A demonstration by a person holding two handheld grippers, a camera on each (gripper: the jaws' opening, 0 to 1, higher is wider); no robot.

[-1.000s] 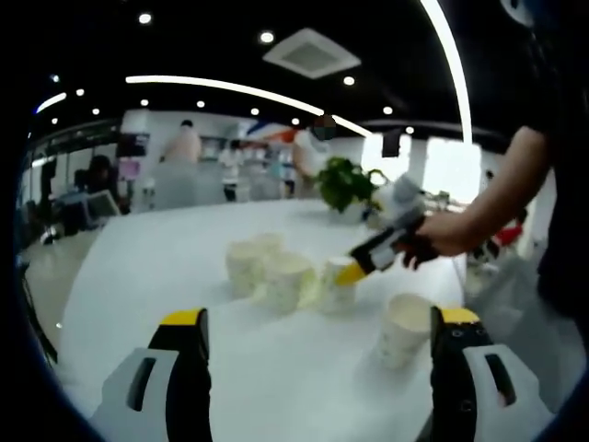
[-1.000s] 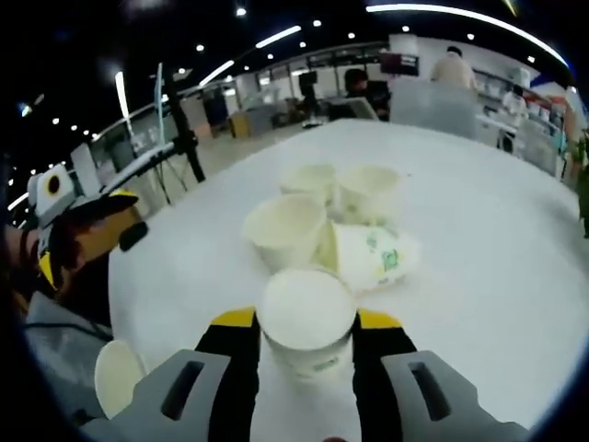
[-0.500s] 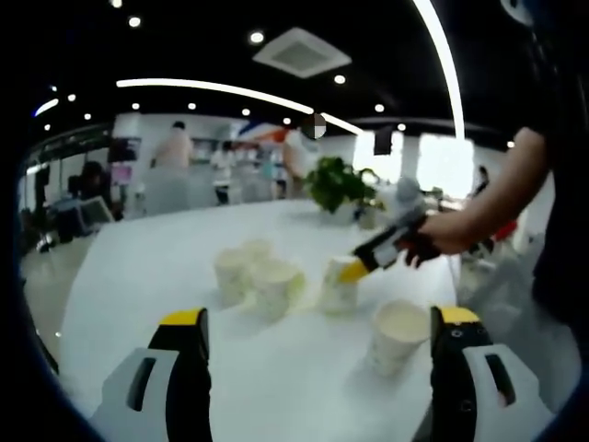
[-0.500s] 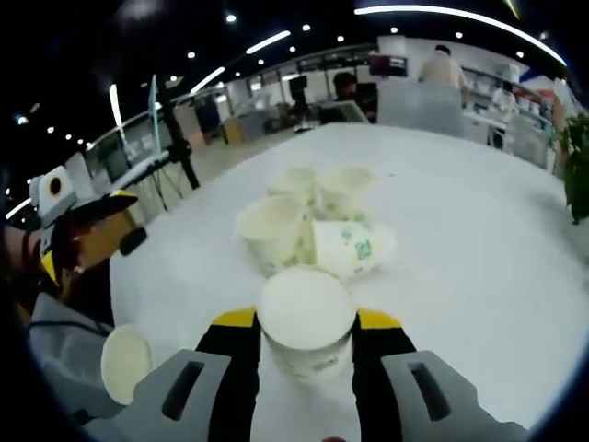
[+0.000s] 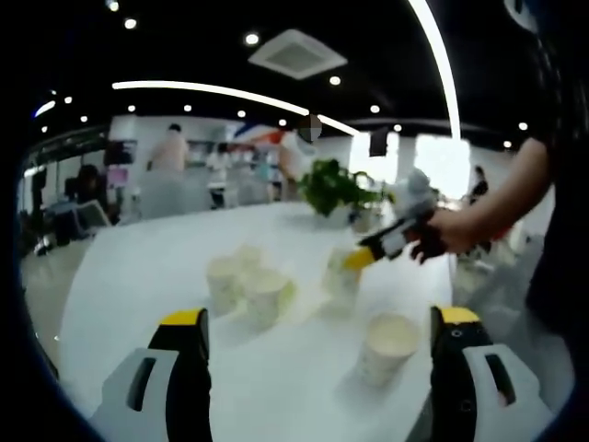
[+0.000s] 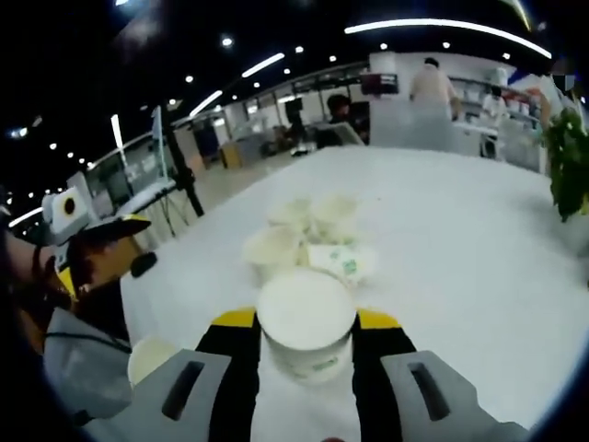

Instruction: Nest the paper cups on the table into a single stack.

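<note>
Presently, in the right gripper view, the right gripper (image 6: 306, 333) holds an upright paper cup (image 6: 305, 320) clamped between its two yellow-tipped fingers (image 6: 236, 324), mouth up, above the white worktop (image 6: 479, 249). Ahead of it on the worktop sits a cluster of cups (image 6: 308, 235): three appear to stand upright and one printed cup lies on its side against them, touching. At the lower left of this view a single cup (image 6: 152, 354) stands apart, close to the left gripper (image 6: 92, 253), which enters from the left edge.

In the left gripper view, the left gripper (image 5: 317, 322) has its fingers (image 5: 184, 327) spread wide with nothing between them. The single cup (image 5: 386, 345) stands upright on the worktop (image 5: 138, 267) just inside the right-hand finger, not touched by either. Farther off, the cluster of cups (image 5: 244, 285) is grouped at centre left. To its right the right gripper (image 5: 363, 260), held in a person's hand (image 5: 442, 235), carries the held cup (image 5: 342, 276) near the cluster; whether that cup touches the worktop cannot be told. A potted plant (image 5: 331, 189) stands at the far edge of the worktop. People stand blurred in the background under ceiling lights.
</note>
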